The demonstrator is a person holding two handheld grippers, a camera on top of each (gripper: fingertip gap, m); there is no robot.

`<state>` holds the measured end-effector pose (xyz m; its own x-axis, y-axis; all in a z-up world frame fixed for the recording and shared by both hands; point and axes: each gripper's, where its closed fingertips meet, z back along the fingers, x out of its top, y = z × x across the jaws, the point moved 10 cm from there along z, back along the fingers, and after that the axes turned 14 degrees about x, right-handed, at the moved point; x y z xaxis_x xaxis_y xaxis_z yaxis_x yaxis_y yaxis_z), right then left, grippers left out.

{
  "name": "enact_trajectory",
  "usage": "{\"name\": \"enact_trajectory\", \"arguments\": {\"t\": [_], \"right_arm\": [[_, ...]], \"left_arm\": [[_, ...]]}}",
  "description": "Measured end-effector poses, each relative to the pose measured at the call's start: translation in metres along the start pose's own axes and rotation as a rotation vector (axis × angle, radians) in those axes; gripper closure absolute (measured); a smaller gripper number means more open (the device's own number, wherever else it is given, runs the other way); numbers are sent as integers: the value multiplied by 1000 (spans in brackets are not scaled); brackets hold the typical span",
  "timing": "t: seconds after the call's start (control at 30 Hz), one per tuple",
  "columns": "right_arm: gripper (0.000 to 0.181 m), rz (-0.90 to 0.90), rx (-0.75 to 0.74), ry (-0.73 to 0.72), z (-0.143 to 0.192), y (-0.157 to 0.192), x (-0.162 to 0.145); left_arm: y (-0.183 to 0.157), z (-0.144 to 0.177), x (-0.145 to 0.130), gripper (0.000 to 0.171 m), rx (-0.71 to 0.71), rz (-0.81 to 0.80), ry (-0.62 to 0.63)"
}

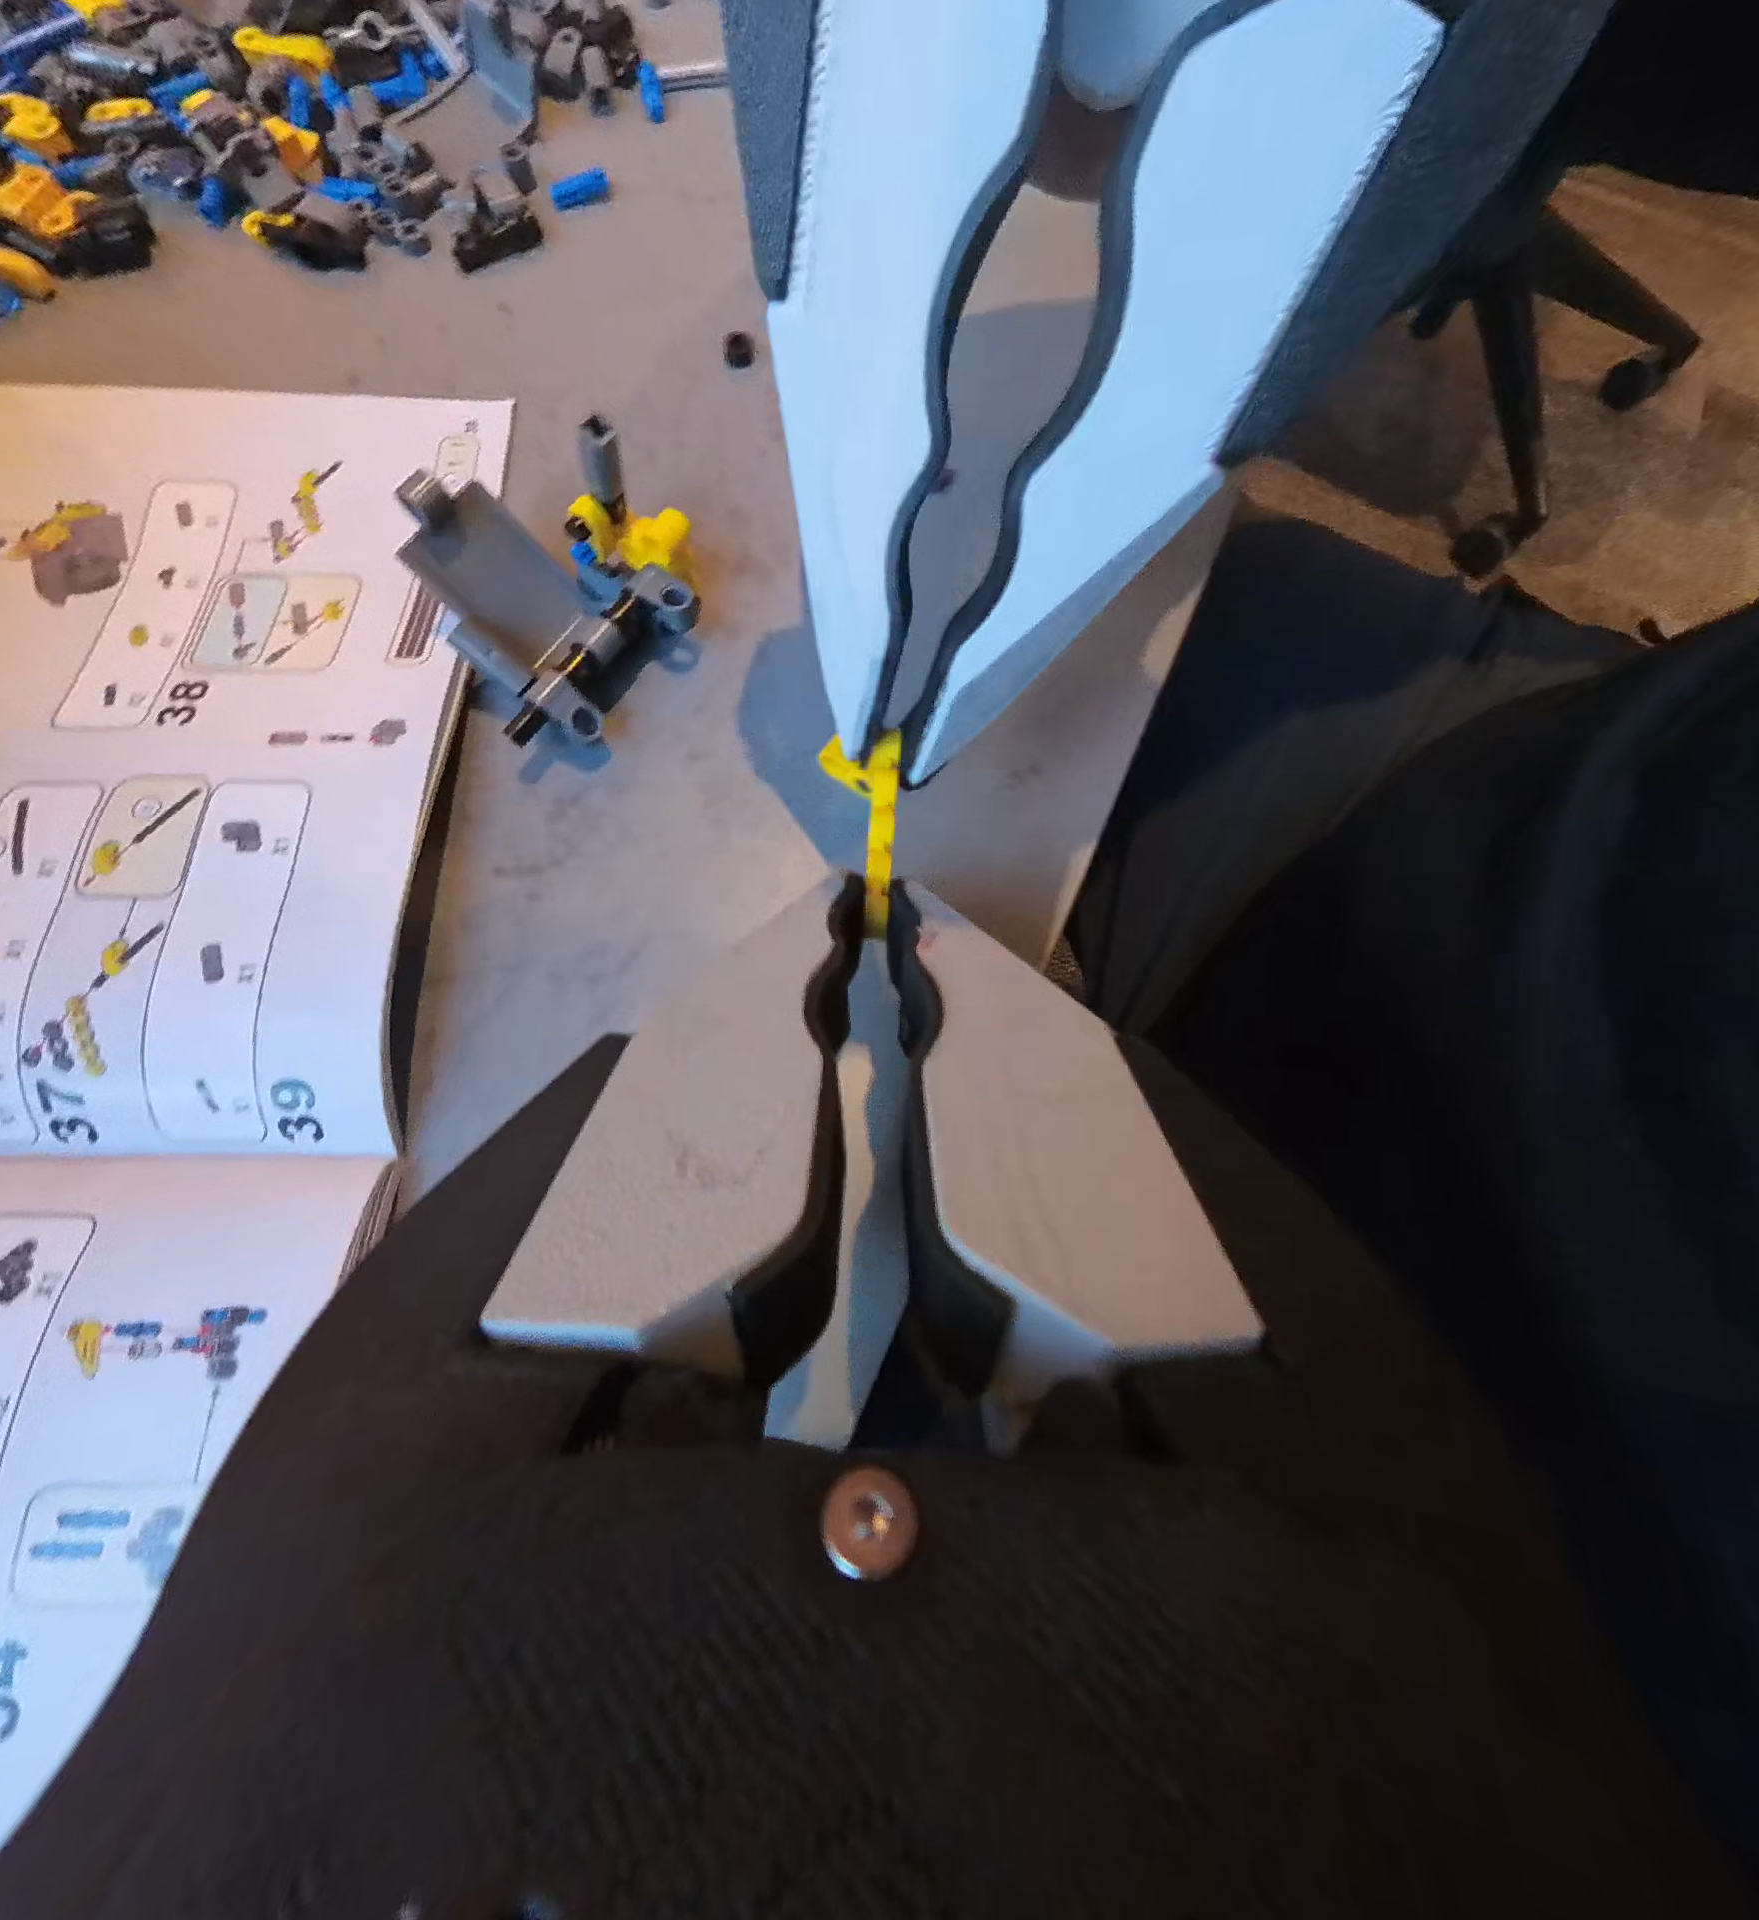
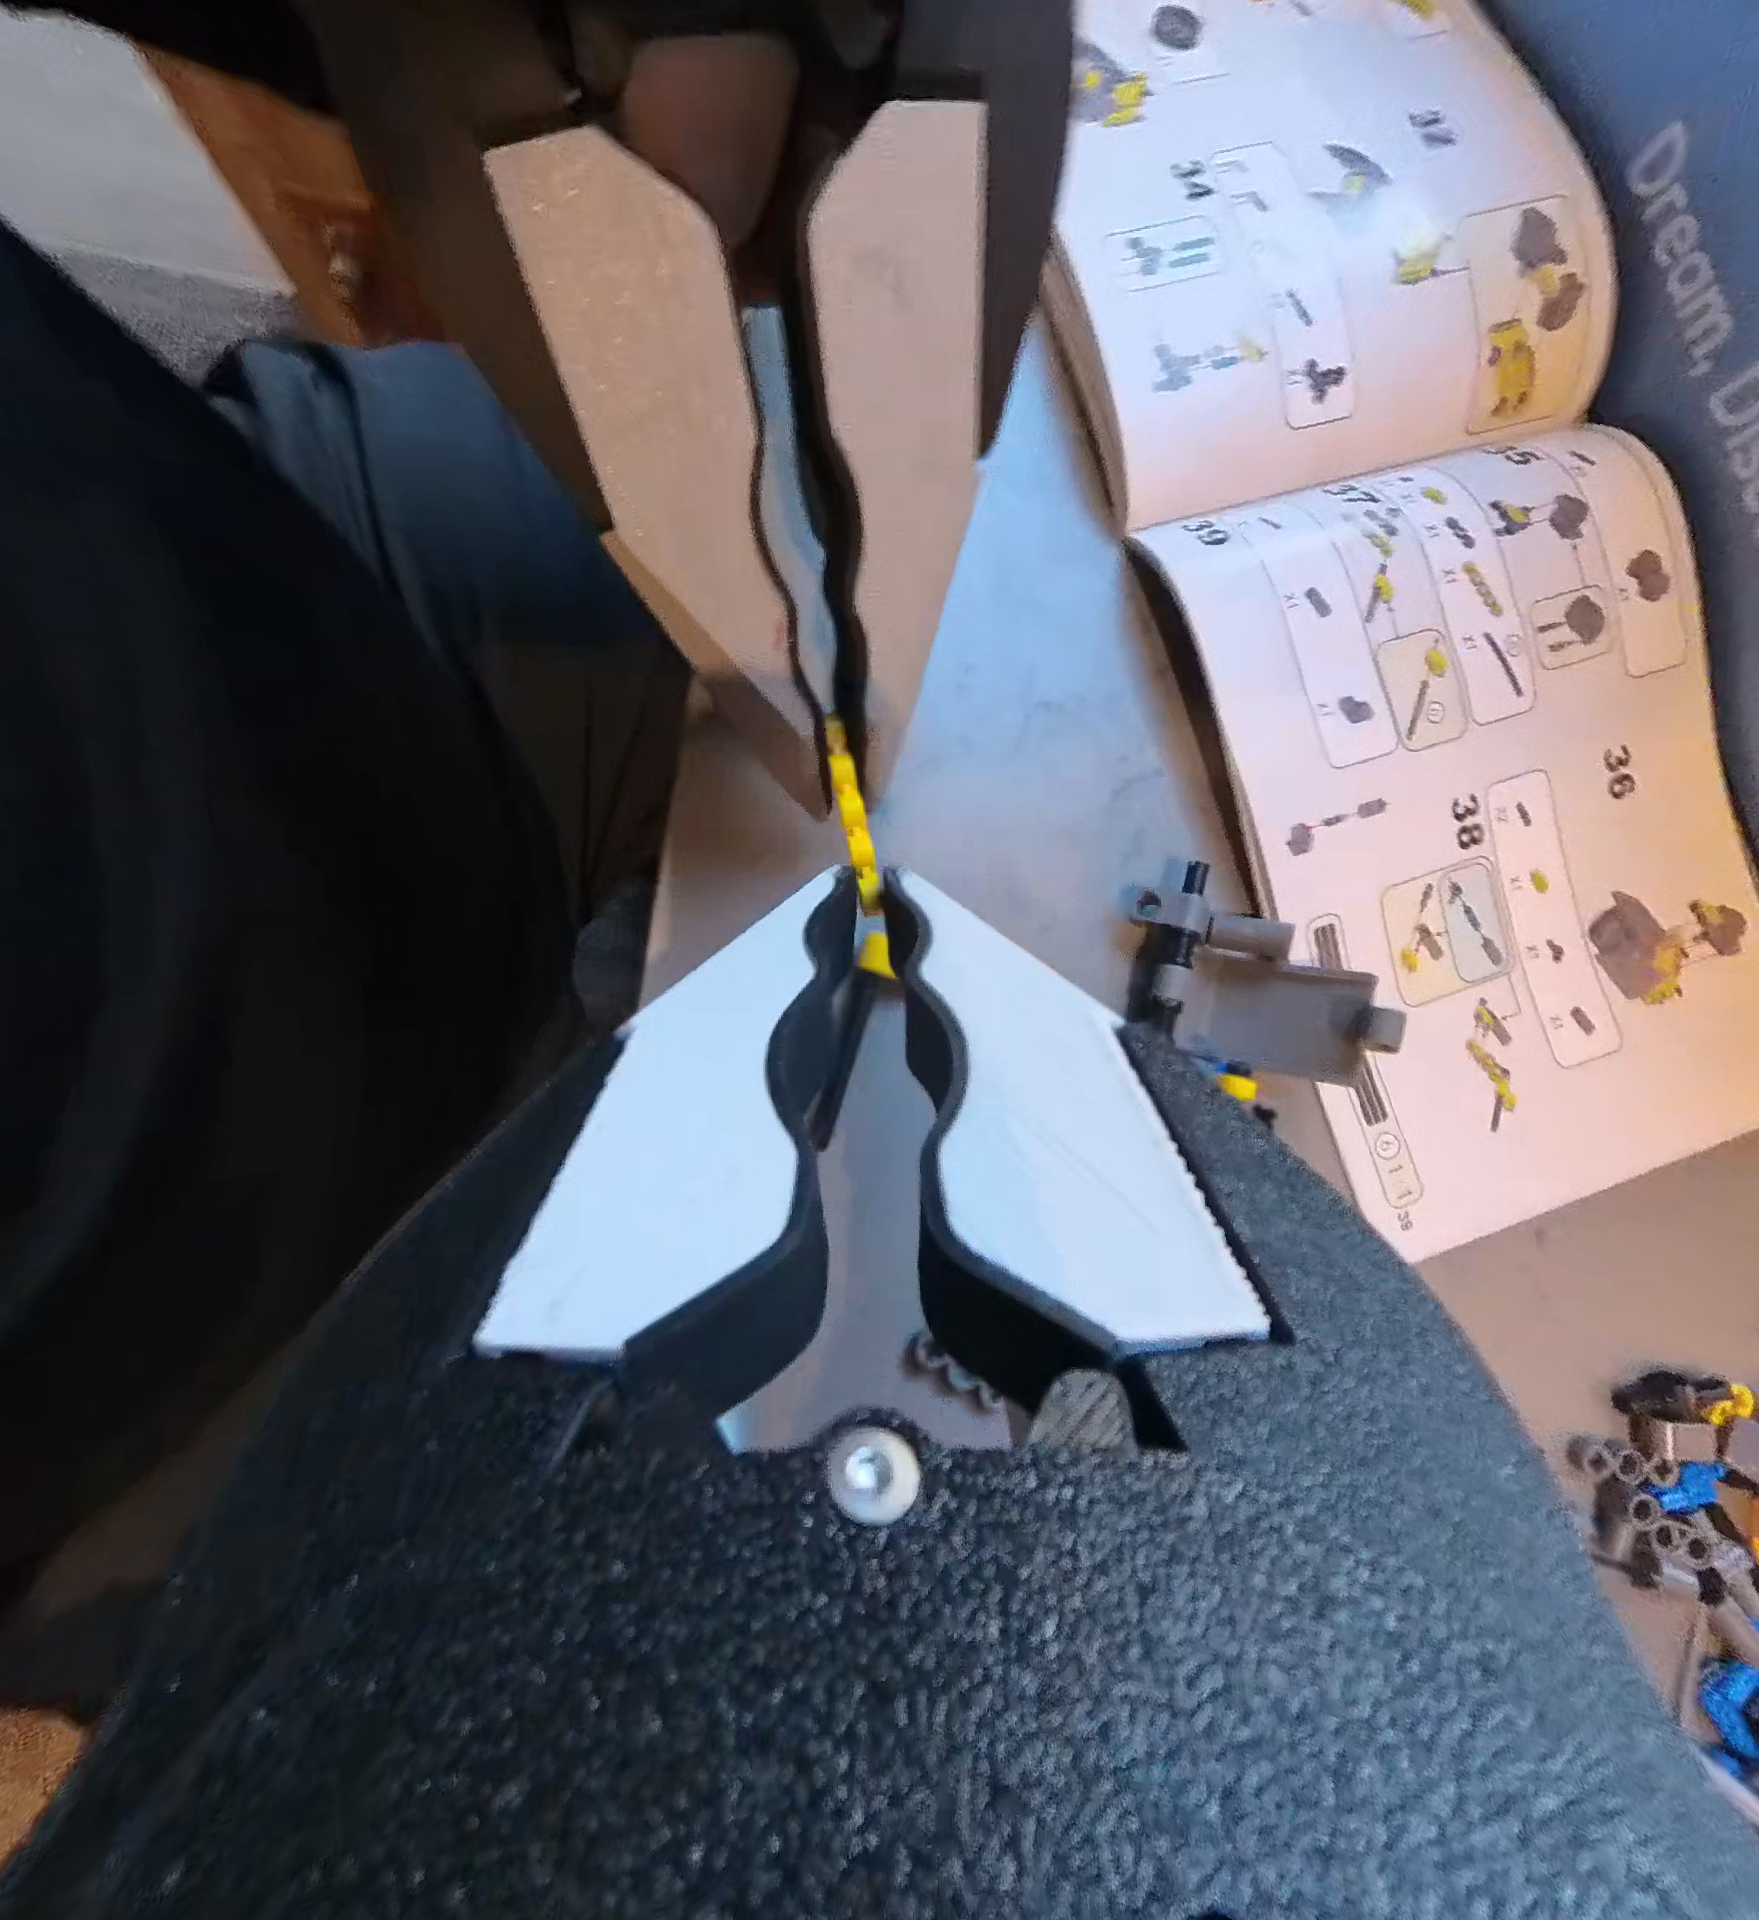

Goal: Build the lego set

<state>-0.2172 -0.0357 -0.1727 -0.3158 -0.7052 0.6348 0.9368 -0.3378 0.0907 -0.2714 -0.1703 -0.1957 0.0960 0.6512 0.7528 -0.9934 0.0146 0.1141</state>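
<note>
Both hand-held grippers are clamped on one thin yellow toy beam (image 1: 881, 831): the left hand-held gripper (image 1: 877, 902) pinches its near end, the right hand-held gripper (image 2: 867, 896) the far end, just above the worktop (image 1: 563, 935). It looks light, stiff, slippery; grip the flat sides.

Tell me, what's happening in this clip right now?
A person holds two grippers tip to tip above a grey table. The left gripper and right gripper each pinch one end of a thin yellow beam. Beside them lie an open instruction booklet, a small grey assembly and a pile of loose pieces.
</note>
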Motion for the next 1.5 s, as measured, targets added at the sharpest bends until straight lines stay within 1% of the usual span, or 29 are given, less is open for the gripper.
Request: {"name": "enact_trajectory", "arguments": {"t": [0.07, 0.13, 0.2, 0.23, 0.3, 0.37, 0.47, 0.5, 0.7, 0.9, 1.03, 1.13, 1.5], "right_arm": [[174, -67, -53, -34, 0, -7, -2], [170, -138, -99, -45, 4, -8, -9], [170, -215, -91, -75, 8, -3, -20], [167, -253, -88, -79, 9, 0, -26], [166, -293, -110, -56, 9, 7, -38], [165, -300, -110, -58, 7, 14, -42], [166, -287, -134, -58, 2, 13, -44], [172, -280, -122, -63, 0, 13, -42], [176, -238, -144, -65, 0, 18, -45], [177, -296, -139, -83, 3, 19, -49], [177, -329, -159, -90, 3, 21, -49], [177, -369, -176, -95, 1, 22, -47], [177, -368, -215, -81, 2, 23, -45]], "left_arm": [[6, -2, -3, 169, 23, 60, 26], [14, -4, -9, 169, 61, 120, 86], [18, -3, -10, 170, 74, 173, 98], [18, -2, -10, 169, 72, 189, 108], [15, -2, -7, 169, 79, 194, 125], [11, -4, -5, 169, 95, 184, 140], [6, -8, 1, 168, 68, 202, 156], [6, -9, 2, 167, 59, 217, 159], [4, -9, 4, 169, 80, 256, 180], [-1, -6, 5, 158, 60, 278, 194], [-1, -7, 5, 160, 56, 261, 194], [-1, -9, 7, 160, 21, 265, 203], [3, -5, 0, 159, -8, 280, 171]]}}
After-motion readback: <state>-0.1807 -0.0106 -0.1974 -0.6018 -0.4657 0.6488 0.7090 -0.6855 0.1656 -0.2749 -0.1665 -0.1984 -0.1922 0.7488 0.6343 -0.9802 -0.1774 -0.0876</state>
